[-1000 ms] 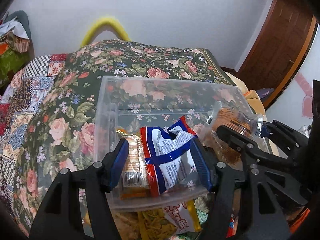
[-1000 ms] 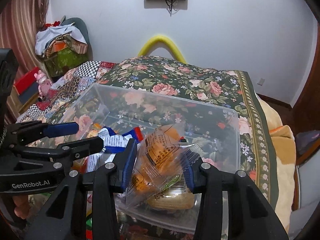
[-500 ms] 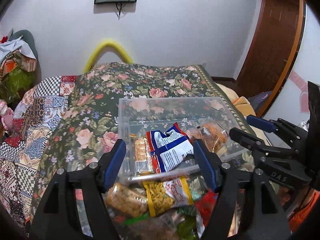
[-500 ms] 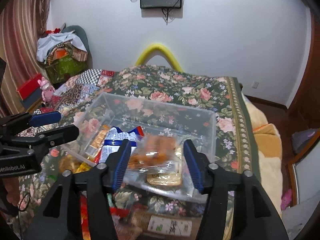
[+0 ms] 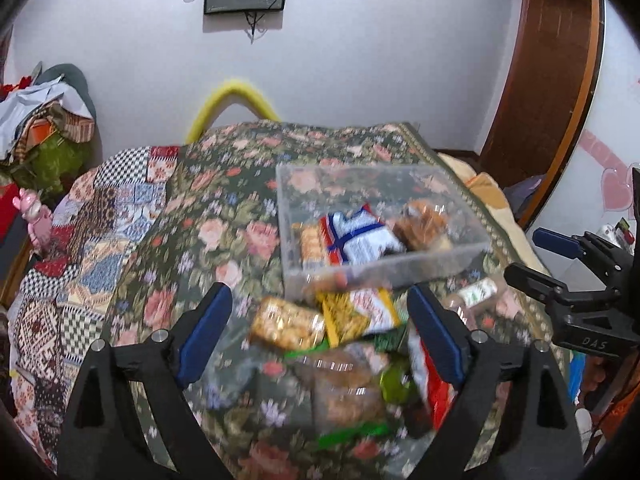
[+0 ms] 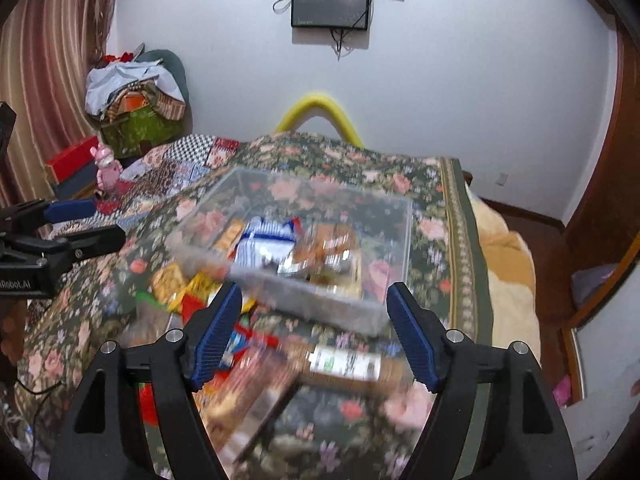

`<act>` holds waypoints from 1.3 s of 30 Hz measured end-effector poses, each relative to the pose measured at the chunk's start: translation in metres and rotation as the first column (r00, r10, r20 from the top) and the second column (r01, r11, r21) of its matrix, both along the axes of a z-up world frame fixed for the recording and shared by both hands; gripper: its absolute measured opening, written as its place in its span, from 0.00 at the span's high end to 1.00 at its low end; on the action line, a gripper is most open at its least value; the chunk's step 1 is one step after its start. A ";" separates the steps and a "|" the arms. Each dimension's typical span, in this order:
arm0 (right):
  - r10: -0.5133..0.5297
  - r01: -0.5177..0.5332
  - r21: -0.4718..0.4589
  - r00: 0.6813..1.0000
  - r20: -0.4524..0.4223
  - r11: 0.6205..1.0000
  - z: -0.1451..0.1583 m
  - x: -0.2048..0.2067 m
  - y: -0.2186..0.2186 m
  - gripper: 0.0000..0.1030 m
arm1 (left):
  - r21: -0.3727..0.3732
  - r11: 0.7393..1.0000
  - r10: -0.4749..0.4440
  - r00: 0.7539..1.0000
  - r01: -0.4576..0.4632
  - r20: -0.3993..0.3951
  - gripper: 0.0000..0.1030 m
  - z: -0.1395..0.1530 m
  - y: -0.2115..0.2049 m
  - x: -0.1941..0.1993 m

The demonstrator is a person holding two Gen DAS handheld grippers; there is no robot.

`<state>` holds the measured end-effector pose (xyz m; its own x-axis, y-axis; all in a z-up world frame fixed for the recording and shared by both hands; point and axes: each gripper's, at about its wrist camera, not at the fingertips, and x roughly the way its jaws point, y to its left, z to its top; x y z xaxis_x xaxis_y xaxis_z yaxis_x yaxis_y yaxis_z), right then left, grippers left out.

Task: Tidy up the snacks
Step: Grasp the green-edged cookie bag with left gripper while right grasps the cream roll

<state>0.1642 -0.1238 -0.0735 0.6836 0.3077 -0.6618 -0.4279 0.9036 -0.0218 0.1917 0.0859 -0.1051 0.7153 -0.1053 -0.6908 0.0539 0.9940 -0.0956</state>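
Note:
A clear plastic bin (image 5: 460, 258) (image 6: 396, 220) stands on the floral bedspread. Inside lie a blue-white-red packet (image 5: 360, 236) (image 6: 260, 246), an orange cracker pack (image 5: 310, 240) and a clear bag of brown snacks (image 5: 424, 220) (image 6: 324, 248). A pile of loose snack packets (image 5: 352, 344) (image 6: 256, 364) lies in front of the bin. My left gripper (image 5: 320, 336) is open and empty above the pile. My right gripper (image 6: 314, 336) is open and empty, short of the bin's near wall. Both views are motion-blurred.
The floral bedspread (image 5: 224, 216) covers the bed, with patchwork quilt (image 5: 92, 232) to the left. A yellow foam arch (image 6: 320, 112) rises behind the bed. A pink toy (image 6: 106, 170) and piled clothes (image 6: 132, 100) sit at the left. A wooden door (image 5: 540, 92) is right.
Both grippers let go of their packets into the bin, opened, and pulled back and up. The bin now looks smaller and the loose snack pile has come into view.

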 end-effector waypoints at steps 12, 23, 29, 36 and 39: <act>-0.016 0.028 0.054 0.979 -0.204 0.998 -0.054 -0.016 0.005 0.30 | 0.007 1.000 0.015 0.992 -0.014 -0.122 0.12 -0.056 0.006 -0.019; 0.008 0.017 0.081 0.954 -0.301 0.997 -0.081 -0.023 0.004 0.39 | -0.024 0.999 -0.032 0.978 0.028 -0.208 0.12 -0.095 -0.015 -0.013; 0.021 0.028 0.135 0.939 -0.344 0.990 -0.085 -0.026 -0.008 0.54 | -0.063 0.998 -0.025 0.977 0.012 -0.210 0.13 -0.104 -0.014 -0.009; 0.008 0.039 0.126 0.938 -0.348 0.991 -0.090 -0.033 -0.017 0.61 | -0.110 0.993 -0.055 0.966 0.028 -0.252 0.47 -0.115 -0.015 -0.005; -0.011 0.050 0.110 0.943 -0.332 0.993 -0.087 -0.035 -0.022 0.62 | -0.113 0.993 -0.053 0.968 0.026 -0.244 0.50 -0.115 -0.016 -0.008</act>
